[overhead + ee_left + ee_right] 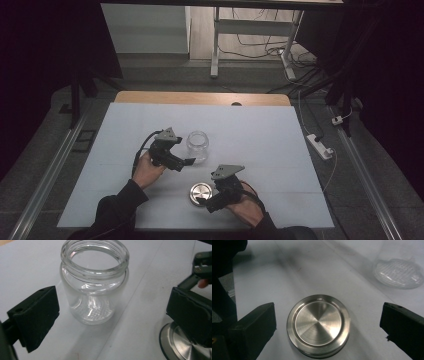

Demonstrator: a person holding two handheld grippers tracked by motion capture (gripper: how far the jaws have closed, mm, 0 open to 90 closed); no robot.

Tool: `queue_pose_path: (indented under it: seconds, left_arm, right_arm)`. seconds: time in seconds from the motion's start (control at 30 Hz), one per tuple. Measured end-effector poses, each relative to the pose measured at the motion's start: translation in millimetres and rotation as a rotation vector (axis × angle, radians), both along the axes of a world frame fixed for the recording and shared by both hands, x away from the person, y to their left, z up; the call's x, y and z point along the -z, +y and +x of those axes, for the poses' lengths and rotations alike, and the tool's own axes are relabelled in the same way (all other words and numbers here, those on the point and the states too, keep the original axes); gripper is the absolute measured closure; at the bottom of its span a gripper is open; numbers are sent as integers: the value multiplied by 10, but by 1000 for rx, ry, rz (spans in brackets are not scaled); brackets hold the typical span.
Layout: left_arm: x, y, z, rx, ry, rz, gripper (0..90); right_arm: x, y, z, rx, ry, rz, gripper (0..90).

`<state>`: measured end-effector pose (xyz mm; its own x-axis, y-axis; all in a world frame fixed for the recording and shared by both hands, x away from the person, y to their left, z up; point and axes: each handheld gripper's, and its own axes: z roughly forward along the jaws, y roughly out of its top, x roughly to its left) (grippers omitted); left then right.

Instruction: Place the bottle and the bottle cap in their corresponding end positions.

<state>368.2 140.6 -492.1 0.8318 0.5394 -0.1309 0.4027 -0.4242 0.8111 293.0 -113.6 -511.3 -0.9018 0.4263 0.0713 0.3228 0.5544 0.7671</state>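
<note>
Closing in, jaws spread wide: left gripper [186, 161] framing open glass jar [197, 145] mid-frame, right gripper [201, 201] straddling steel lid [199, 192] below for capping.

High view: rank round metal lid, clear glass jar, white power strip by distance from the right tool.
1. Round brushed-metal lid, just left of the right tool.
2. Clear glass jar, farther up the table.
3. White power strip, on the floor, right.
</note>
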Motion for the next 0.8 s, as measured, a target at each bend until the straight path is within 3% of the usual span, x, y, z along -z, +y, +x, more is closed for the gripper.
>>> queue_pose_path:
  seconds: [0.4, 0.6, 0.8]
  left_arm:
    - [-66, 52, -173, 18, 0, -7, 0]
    - [-106, 125, -292, 20, 2, -45, 0]
    - [-149, 177, -421, 33, -6, -50, 0]
  right_arm:
    - [-87, -125, 47, 33, -18, 6, 0]
    - [-144, -189, 56, 53, -38, 2, 0]
    - [-188, -245, 56, 68, -59, 7, 0]
